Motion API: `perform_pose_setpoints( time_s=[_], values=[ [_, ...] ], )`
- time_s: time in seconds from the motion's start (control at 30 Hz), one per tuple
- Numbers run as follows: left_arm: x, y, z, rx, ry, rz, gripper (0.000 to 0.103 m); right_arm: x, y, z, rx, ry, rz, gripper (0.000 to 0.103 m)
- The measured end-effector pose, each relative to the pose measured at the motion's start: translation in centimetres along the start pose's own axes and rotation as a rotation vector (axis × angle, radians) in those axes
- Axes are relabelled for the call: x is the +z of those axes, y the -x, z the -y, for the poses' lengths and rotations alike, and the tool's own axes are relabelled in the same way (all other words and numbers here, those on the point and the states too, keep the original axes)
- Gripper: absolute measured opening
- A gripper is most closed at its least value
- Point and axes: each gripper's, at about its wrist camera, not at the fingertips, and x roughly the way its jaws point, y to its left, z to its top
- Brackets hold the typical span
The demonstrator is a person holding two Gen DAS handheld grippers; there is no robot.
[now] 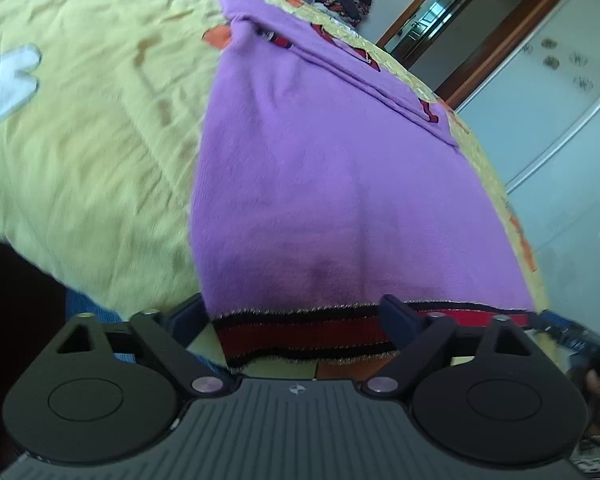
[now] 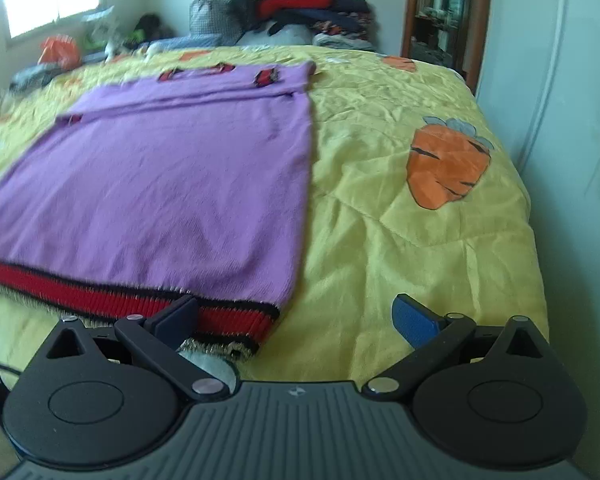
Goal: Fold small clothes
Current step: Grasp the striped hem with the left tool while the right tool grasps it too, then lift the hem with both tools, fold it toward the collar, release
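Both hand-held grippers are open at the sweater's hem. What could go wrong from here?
1. The right hand-held gripper straddles the corner of the hem; closing may catch only the edge, so it could slip.
2. The folded-in sleeves on the sweater could fall open when lifted.
3. The left hand-held gripper might pinch the yellow quilt with the hem.

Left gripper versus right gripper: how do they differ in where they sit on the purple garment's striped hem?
The left gripper has the red-and-black hem spanning the whole gap between its fingers; the right gripper frames only the hem's corner, with yellow bedspread filling the rest. The left view of the purple garment is tilted; the right view is level. Both grippers are open at the near edge, and neither is closed on the cloth.
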Motion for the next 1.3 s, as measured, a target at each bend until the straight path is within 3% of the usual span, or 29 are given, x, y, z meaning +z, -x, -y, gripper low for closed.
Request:
perform_pose_setpoints(
  time_s=[0.1, 0.2, 0.27, 0.37, 0.53, 0.63, 0.7, 0.77, 0.83, 0.87, 0.93, 1.3],
  values=[
    [0.1, -0.1, -0.4, -0.013, 0.001, -0.012, 0.076, 0.1, 0.2, -0.3, 0.022, 0.009, 0.014, 0.103],
    [0.1, 0.1, -0.4, -0.033, -0.001, -0.016, 0.064, 0.3, 0.4, 0.5, 0.109, -0.056, 0.040, 0.103],
    [0.0, 0.4, -0.7, -0.063, 0.012, -0.007, 0.048, 0.3, 0.5, 0.9, 0.137, -0.093, 0.047, 0.103],
    [0.0, 0.7, -1.5, -0.093, 0.062, 0.001, 0.036, 0.4, 0.8, 1.0, 0.170, -0.113, 0.052, 0.103],
    [-0.1, 1.0, -2.8, -0.146, 0.116, 0.013, 0.025, 0.6, 0.7, 2.1, 0.202, -0.162, 0.038, 0.102],
    [-0.2, 1.0, -3.5, -0.188, 0.157, 0.008, 0.020, 0.6, 0.5, 2.7, 0.222, -0.197, 0.026, 0.079],
    [-0.2, 0.9, -3.8, -0.203, 0.172, 0.007, 0.018, 0.5, 0.1, 2.7, 0.247, -0.215, 0.006, 0.042],
    [-0.2, 1.0, -3.9, -0.210, 0.177, 0.005, 0.016, 0.5, -0.1, 2.4, 0.226, -0.201, -0.008, 0.037],
    [-0.2, 1.0, -3.8, -0.213, 0.171, 0.006, 0.015, 0.6, -0.1, 2.1, 0.218, -0.197, -0.022, 0.009],
    [-0.2, 1.0, -3.7, -0.216, 0.172, 0.007, 0.013, 0.6, -0.1, 2.1, 0.229, -0.204, -0.030, 0.004],
    [-0.3, 1.2, -3.8, -0.226, 0.177, 0.008, 0.011, 0.4, 0.2, 1.3, 0.233, -0.179, -0.022, 0.003],
    [2.1, 3.6, -1.2, -0.289, 0.102, 0.109, 0.009, 2.2, 1.7, 2.4, 0.296, -0.302, 0.103, 0.003]
  ],
)
